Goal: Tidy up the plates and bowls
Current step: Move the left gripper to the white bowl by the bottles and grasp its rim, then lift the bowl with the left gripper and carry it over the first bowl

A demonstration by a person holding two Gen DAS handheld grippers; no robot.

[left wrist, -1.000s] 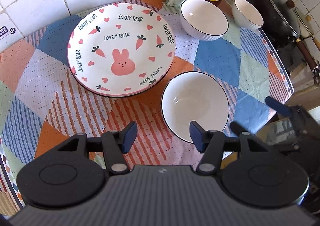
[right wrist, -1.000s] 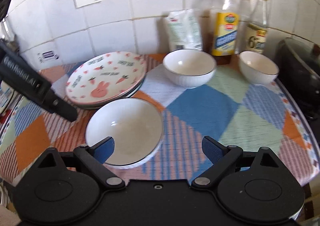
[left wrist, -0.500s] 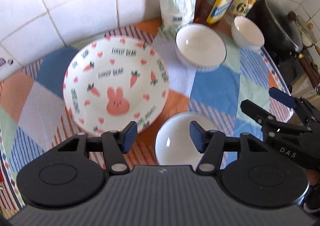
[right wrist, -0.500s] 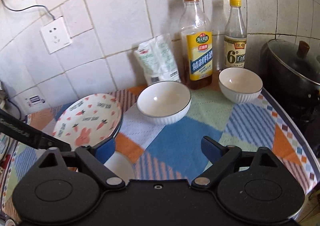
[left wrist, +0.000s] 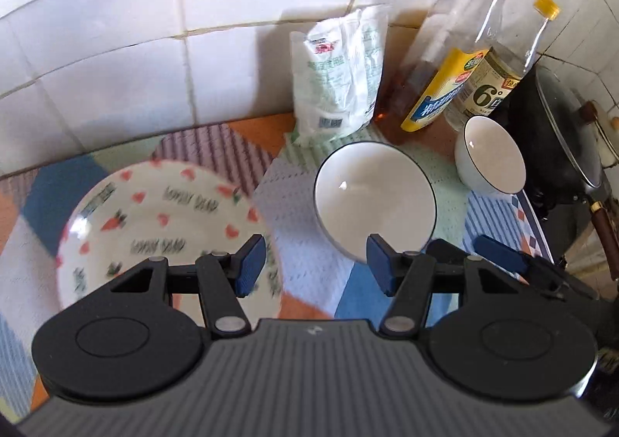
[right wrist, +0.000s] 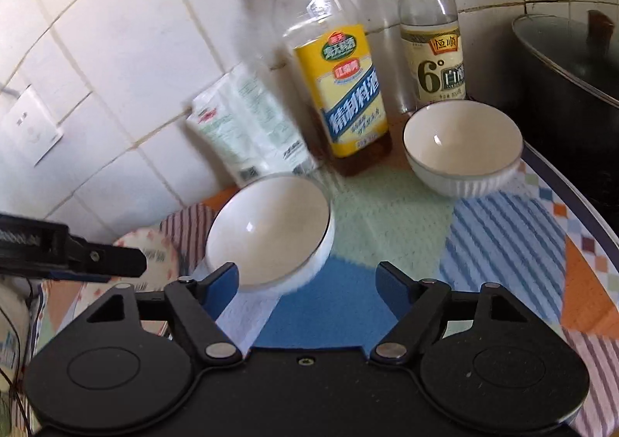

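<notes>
A pink-and-white bunny plate (left wrist: 154, 220) lies on the patchwork cloth at the left; its edge shows in the right wrist view (right wrist: 154, 251). A white bowl (left wrist: 371, 197) sits in the middle, also in the right wrist view (right wrist: 271, 228). A smaller white bowl (left wrist: 491, 158) stands at the back right, seen too in the right wrist view (right wrist: 460, 151). My left gripper (left wrist: 315, 263) is open and empty, above the cloth between plate and middle bowl. My right gripper (right wrist: 309, 286) is open and empty, just in front of the middle bowl. The near bowl seen earlier is out of view.
Against the tiled wall stand a white bag (left wrist: 340, 73), an oil bottle (right wrist: 332, 69) and a vinegar bottle (right wrist: 433, 31). A black lidded pot (right wrist: 572, 81) sits beyond the table's right edge. A wall socket (right wrist: 31, 123) is at the left.
Both grippers have moved forward toward the back wall. The near bowl has dropped out of view beneath them. The middle bowl and bottles now appear much closer.
</notes>
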